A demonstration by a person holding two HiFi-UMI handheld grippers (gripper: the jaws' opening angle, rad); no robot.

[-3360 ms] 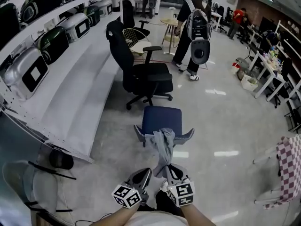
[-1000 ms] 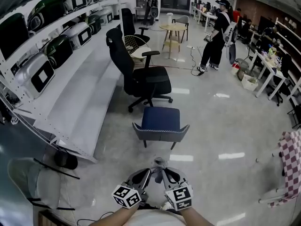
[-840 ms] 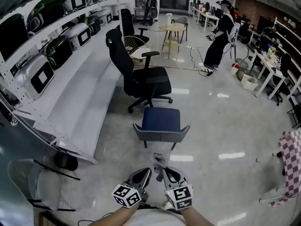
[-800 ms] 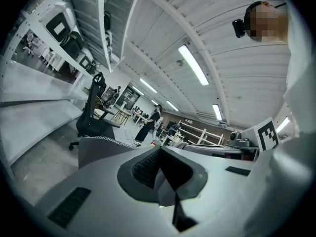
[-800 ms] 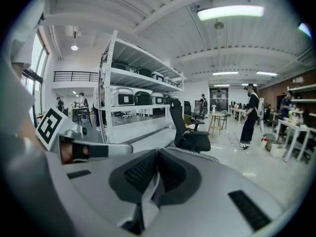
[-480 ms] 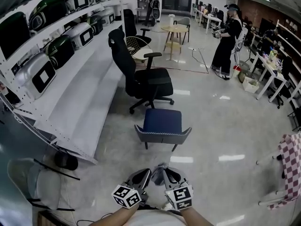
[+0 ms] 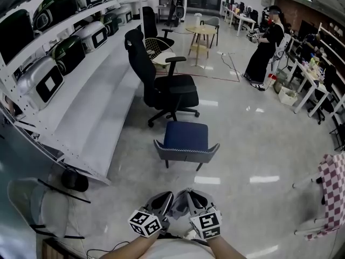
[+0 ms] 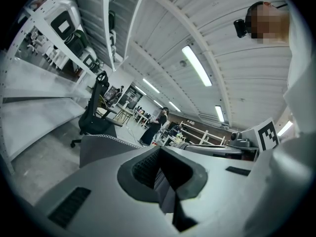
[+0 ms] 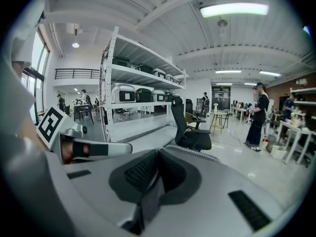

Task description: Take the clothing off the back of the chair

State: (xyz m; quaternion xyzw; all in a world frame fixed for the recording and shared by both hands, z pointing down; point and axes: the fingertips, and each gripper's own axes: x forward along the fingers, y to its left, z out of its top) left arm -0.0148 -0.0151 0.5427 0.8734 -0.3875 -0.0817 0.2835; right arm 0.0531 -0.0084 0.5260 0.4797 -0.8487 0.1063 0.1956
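head view, what changed: a few seconds back the clothing (image 7: 181, 201) was hanging over the back of the chair (image 7: 186, 151) while you tugged at it. Now it's completely off, and over the last second you've bunched it in closer to yourself.
head view, where it is now: it's a grey wad sitting between your left gripper (image 7: 161, 203) and right gripper (image 7: 194, 203), down at 6 o'clock in the frame. It's well apart from the chair, which is at 12 o'clock from your hands.
head view, chair: the back is bare and there's nothing on the blue seat. The black office chair (image 7: 167, 85) is further out, also toward 12 o'clock, and isn't involved.
left gripper view, fingers: the pads are pressed together, with a fold of the grey clothing (image 8: 165, 201) pinched between them and trailing toward 6 o'clock. The chair's back (image 8: 98, 149) shows at about 9 o'clock from the jaws with nothing draped on it.
right gripper view, fingers: same story here. The right gripper (image 9: 157, 174) is clamped tight on a dark strip of the clothing (image 9: 148, 206) that hangs toward 6 o'clock. A sliver of the chair's dotted edge (image 9: 195, 153) peeks over the jaws at 1 o'clock.
what it means: I'd say the take-it-off part is basically done, since you've got the cloth in both grips and nothing's touching the chair.
heads up: I can't see how much fabric dangles below your hands, so maybe watch for a loose end.
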